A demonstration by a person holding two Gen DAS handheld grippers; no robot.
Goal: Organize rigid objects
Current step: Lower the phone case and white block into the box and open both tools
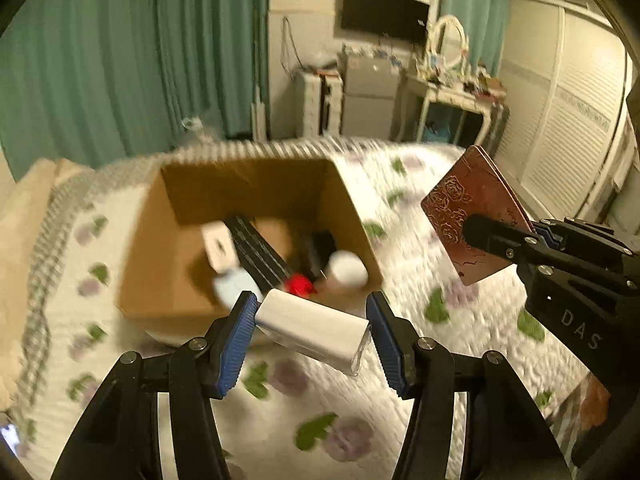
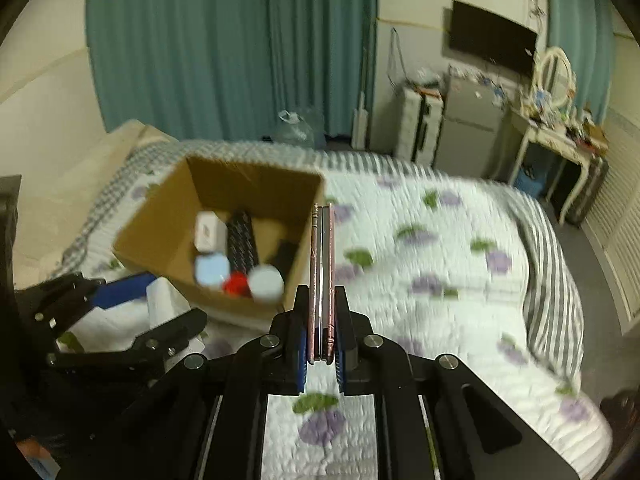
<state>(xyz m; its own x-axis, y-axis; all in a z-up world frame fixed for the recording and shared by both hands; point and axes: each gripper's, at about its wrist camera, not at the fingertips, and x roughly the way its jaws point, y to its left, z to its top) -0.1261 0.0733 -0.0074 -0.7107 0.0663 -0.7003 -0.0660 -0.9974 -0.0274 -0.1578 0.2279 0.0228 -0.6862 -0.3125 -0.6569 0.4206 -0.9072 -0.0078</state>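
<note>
An open cardboard box [image 1: 160,264] [image 2: 160,224] sits on the bed and holds several small objects, among them a black strip, a red cap and white pieces. My left gripper [image 1: 312,320] is shut on a white rectangular block [image 1: 312,326], held just in front of the box's near wall; it also shows in the right wrist view [image 2: 160,300]. My right gripper [image 2: 322,328] is shut on a thin brown case with a rose pattern [image 1: 468,216], seen edge-on in the right wrist view [image 2: 322,264], held to the right of the box above the bed.
The bed has a white quilt with purple flowers [image 2: 420,280]. Teal curtains [image 1: 120,60], a small fridge [image 1: 368,92], a dressing table with a mirror [image 1: 448,80] and louvred wardrobe doors [image 1: 568,120] stand beyond it.
</note>
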